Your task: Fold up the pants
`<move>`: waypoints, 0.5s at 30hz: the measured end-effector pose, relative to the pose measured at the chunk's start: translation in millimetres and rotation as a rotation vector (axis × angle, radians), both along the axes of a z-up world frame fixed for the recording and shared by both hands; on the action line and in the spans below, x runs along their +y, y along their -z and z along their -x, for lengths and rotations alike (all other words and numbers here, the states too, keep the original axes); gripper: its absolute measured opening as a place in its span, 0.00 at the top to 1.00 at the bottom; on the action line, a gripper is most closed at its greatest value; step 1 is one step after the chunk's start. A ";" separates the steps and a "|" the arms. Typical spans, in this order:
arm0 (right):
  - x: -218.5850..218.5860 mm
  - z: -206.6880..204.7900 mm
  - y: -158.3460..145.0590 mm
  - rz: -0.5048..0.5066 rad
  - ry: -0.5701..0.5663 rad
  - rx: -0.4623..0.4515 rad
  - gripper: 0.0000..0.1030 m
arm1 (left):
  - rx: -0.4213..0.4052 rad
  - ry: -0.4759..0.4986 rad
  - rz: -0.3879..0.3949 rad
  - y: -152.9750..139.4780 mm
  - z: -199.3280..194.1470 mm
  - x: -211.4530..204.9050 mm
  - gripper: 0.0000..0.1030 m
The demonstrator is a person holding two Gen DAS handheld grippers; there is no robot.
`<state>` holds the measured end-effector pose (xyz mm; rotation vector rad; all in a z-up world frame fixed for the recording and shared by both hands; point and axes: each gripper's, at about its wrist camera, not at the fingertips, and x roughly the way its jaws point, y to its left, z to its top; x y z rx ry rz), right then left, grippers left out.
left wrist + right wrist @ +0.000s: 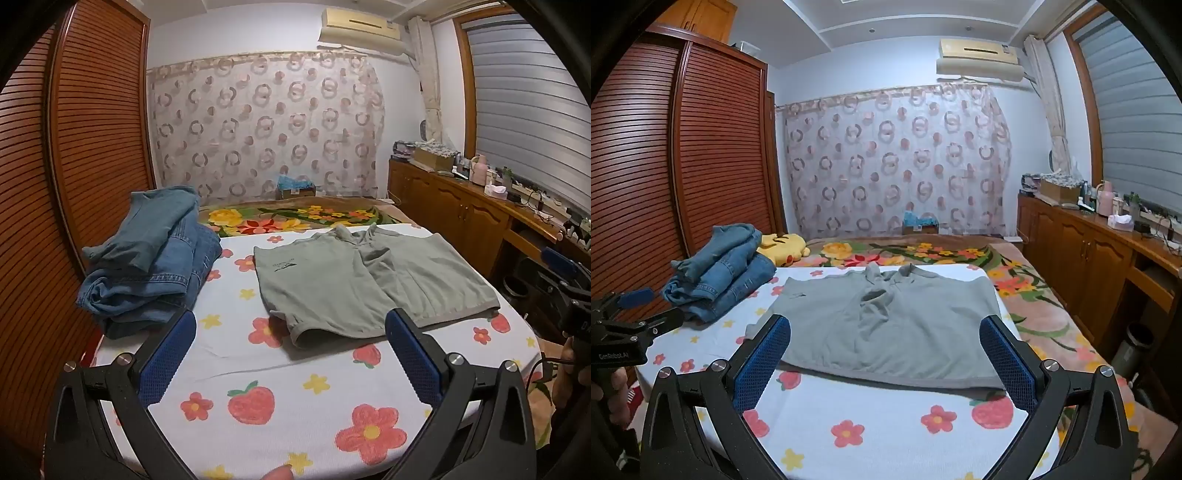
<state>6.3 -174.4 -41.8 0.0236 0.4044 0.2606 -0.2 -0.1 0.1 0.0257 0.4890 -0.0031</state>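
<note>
From the left wrist view, the left gripper [290, 354] hangs over the near edge of a board covered in a white cloth [258, 435] printed with flowers and strawberries. Its two blue-padded fingers [168, 362] stand spread wide, with nothing between them but the cloth below. The grey-green shorts [354, 284] lie spread flat on the middle of the board, one leg opening facing the near edge, the waistband running toward the right edge. A stack of folded denim [147, 258] sits at the far left corner of the board. At the right edge of this view the right gripper [565, 280] shows partly, held in a hand [570, 365].

From the right wrist view, the right gripper [884, 363] points slightly down over the near edge of the same cloth [886, 439], its blue pads [1008, 365] just as far apart and gripping nothing. The shorts [886, 325] lie flat just beyond the fingertips, reaching close to the board's right edge. The denim stack [720, 280] rests at the far left corner, with a yellow plush toy [783, 247] behind it on the floral blanket [1027, 295]. The left gripper [631, 325] shows at the left edge.
</note>
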 end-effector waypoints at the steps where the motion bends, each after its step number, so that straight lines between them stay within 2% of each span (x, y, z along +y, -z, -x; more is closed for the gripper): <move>1: 0.3 -0.2 0.1 0.002 0.000 0.000 0.01 | 0.000 0.000 0.001 -0.1 0.0 0.0 0.01; 15: 0.0 1.0 -1.0 -0.001 -0.002 -0.009 0.01 | -0.004 -0.003 0.012 -2.7 0.8 5.2 0.01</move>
